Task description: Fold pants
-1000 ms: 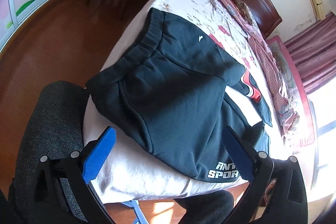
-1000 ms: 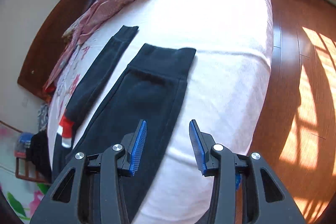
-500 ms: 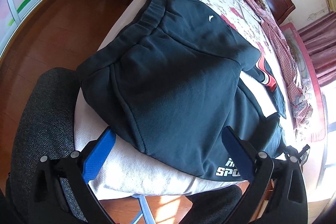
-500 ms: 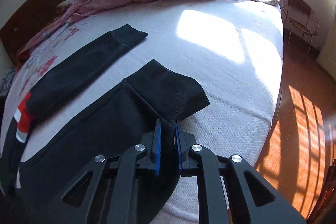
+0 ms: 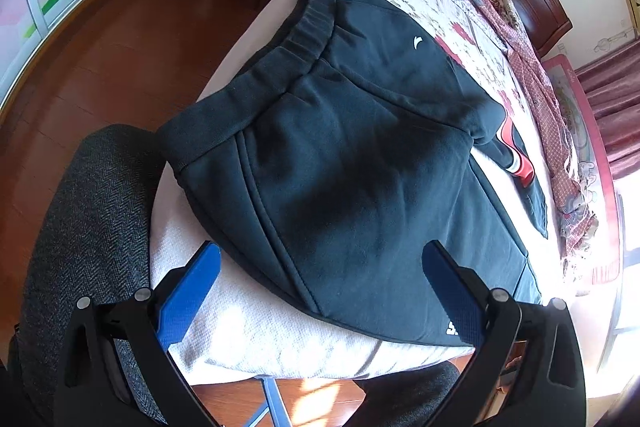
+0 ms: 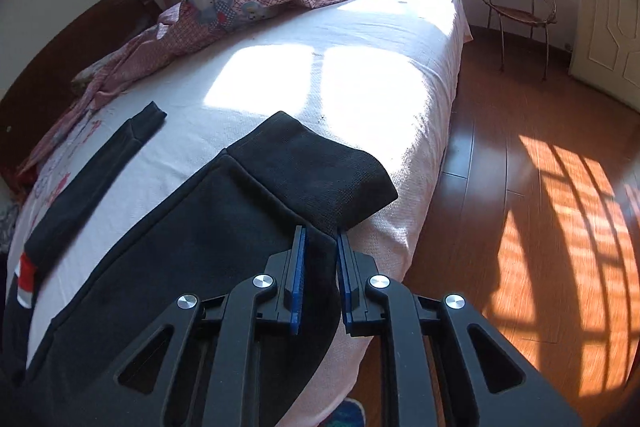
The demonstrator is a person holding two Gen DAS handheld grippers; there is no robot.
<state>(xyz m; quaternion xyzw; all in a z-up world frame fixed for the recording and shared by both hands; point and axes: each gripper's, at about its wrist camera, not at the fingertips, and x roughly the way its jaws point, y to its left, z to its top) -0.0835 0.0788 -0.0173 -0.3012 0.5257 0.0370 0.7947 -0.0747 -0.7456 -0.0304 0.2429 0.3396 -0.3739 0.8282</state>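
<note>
Much of the pants (image 5: 360,163) is cut off from either of my views: from my left gripper (image 5: 320,291) I see the waistband and hips, while the far leg trails off to the upper right and its end is lost behind the near one; from my right gripper (image 6: 320,283) the waist end runs out of frame at the lower left. The white print at the hem just inside my left gripper's right finger is mostly covered by that finger, so only the start of a letter shows and I cannot read it. A small white logo (image 5: 418,43) sits on the hip well ahead of my left gripper, too small to name. A red and white stripe (image 5: 516,159) marks the far leg, ahead and to the right. My left gripper hangs level over the near edge of the bed (image 5: 256,331), its jaws spread wide and holding nothing, with the pants' side seam lying between and beyond the fingers. My right gripper points along the near leg, tilted slightly down, its jaws drawn nearly together and pinching the edge of the fabric just behind the ribbed cuff (image 6: 316,167). The other cuff (image 6: 148,119) lies flat, ahead and to the left. A rumpled blanket (image 6: 248,3) is heaped far ahead.
</note>
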